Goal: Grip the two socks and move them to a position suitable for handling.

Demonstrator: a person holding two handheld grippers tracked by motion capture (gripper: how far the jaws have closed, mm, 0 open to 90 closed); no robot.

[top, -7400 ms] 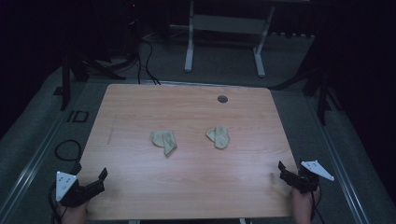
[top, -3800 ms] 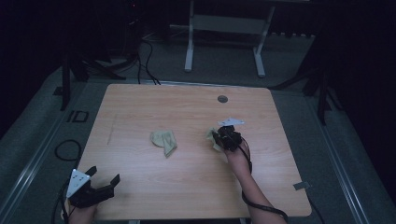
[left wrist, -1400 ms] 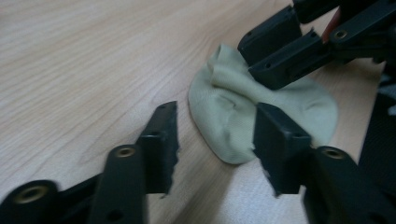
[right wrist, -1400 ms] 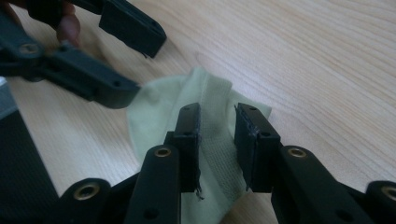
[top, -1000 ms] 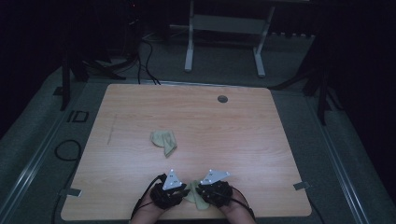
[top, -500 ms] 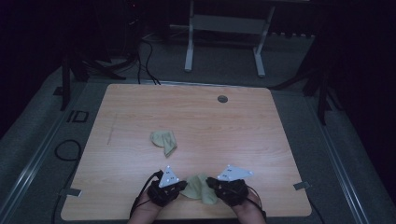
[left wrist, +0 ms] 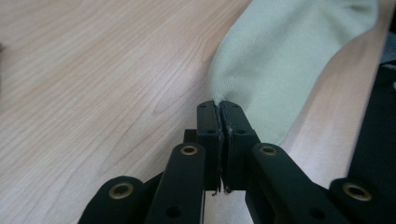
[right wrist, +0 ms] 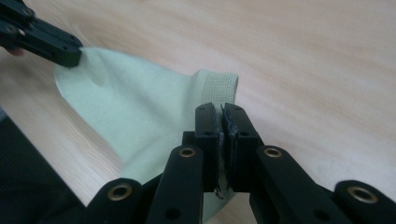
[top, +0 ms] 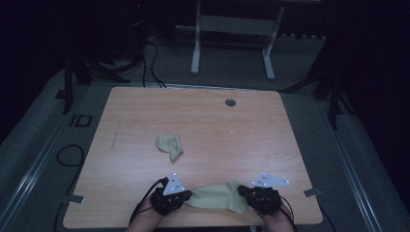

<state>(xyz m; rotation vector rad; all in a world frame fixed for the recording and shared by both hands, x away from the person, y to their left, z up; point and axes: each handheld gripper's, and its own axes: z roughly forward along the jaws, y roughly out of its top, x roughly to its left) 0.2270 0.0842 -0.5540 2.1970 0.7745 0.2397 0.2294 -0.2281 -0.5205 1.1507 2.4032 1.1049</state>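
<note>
**Green cloth stretched between two grippers at the near edge**

From above, the wooden table (top: pixel 203 125) sits lit in a dark room; the person's hands come in at 6 o'clock, one gripper each; the left gripper (top: pixel 185 195) sits at about 7 o'clock on the table, the right gripper (top: pixel 244 192) at about 5 o'clock, each with a grey plate on top; between them a pale green cloth (top: pixel 216 197) is spread out just inside the near edge, one end at each gripper

In the left gripper view the left gripper (left wrist: pixel 218 106) has its jaws clenched together on a corner of the cloth (left wrist: pixel 285 60), a thin edge of fabric pinched in the seam between them; the cloth fans away toward 1 o'clock over the wood (left wrist: pixel 102 70)

In the right gripper view the right gripper (right wrist: pixel 222 111) is likewise clamped on the cloth (right wrist: pixel 140 116), fabric caught between the jaws beside a ribbed hem; the cloth runs off toward 10 o'clock, where the left gripper (right wrist: pixel 74 53) holds its far end

A second cloth (top: pixel 170 146), crumpled and the same green, lies near the table's middle, well apart from the grippers; a small dark round fitting (top: pixel 230 102) is set in the tabletop toward 12 o'clock; beyond the table a metal stand (top: pixel 232 29) is on the floor, and cables (top: pixel 150 53) trail at about 11 o'clock
</note>
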